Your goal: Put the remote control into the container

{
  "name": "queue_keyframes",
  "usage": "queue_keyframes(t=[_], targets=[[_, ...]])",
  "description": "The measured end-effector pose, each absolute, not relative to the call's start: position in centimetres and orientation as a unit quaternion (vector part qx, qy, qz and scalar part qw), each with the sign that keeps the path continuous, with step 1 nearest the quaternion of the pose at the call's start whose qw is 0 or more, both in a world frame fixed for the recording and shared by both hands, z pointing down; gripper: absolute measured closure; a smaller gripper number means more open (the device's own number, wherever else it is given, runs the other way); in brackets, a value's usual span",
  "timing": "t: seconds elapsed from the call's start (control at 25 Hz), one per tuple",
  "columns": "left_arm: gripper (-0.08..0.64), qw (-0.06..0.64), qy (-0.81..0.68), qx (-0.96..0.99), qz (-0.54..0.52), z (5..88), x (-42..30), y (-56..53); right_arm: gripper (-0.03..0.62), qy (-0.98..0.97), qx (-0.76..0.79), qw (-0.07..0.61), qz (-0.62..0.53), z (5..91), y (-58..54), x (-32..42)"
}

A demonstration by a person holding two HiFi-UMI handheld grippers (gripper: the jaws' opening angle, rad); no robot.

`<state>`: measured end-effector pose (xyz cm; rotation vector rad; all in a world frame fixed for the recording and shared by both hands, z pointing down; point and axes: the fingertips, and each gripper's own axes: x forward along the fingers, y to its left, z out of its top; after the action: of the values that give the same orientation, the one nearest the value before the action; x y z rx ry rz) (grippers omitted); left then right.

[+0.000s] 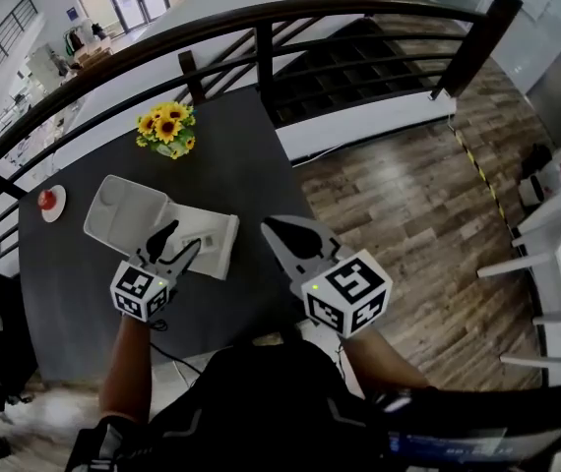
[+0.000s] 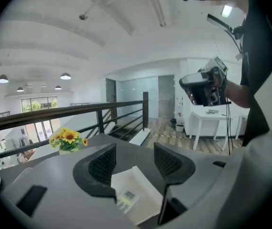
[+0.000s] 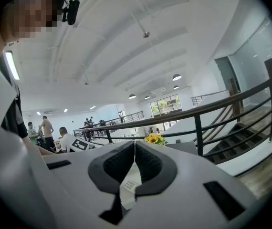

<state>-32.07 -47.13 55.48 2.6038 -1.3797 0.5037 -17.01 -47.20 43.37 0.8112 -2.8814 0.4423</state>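
Note:
A white container (image 1: 123, 209) with compartments sits on the dark table (image 1: 231, 155). A flat white panel (image 1: 212, 234) lies against its right side. The white remote control (image 2: 126, 196), with a small display and buttons, rests on that panel (image 2: 143, 187). My left gripper (image 1: 182, 239) hovers over the panel's near edge; in the left gripper view, the left gripper (image 2: 135, 161) is open, with the remote below and between its jaws. My right gripper (image 1: 269, 226) is just right of the panel, jaws pressed together. Under the right gripper (image 3: 135, 149), the remote (image 3: 129, 186) shows through the gap.
A pot of sunflowers (image 1: 167, 129) stands at the table's far side. A red object on a small white dish (image 1: 51, 203) sits at the left. A dark railing (image 1: 261, 13) curves behind the table, with stairs beyond. White tables (image 1: 556, 254) stand at the right on the wood floor.

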Motion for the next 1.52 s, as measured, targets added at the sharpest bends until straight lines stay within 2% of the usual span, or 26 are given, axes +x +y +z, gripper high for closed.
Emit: queue_keyframes(t=[0.32, 0.64, 0.8, 1.08, 1.52], targets=[[0.312, 0.073, -0.552, 0.829, 0.047, 48.4, -31.2, -43.0, 0.591, -0.966, 0.216, 0.042, 0.133, 41.8, -45.5, -16.2], [0.497, 0.038, -0.640, 0.767, -0.020, 42.9, -30.6, -36.8, 0.591, -0.978, 0.169, 0.020, 0.123, 40.3, -43.7, -14.9], [0.547, 0.038, -0.657, 0.752, -0.035, 40.7, -30.1, -34.2, 0.591, -0.982, 0.144, 0.016, 0.123, 39.3, -42.5, -15.2], [0.552, 0.034, -0.676, 0.736, -0.024, 39.5, -30.8, -29.8, 0.591, -0.983, 0.148, 0.008, 0.106, 37.6, -40.1, -16.6], [0.552, 0.024, -0.701, 0.712, -0.024, 38.0, -36.6, -23.3, 0.591, -0.981, 0.162, 0.014, 0.101, 36.8, -34.0, -21.1]])
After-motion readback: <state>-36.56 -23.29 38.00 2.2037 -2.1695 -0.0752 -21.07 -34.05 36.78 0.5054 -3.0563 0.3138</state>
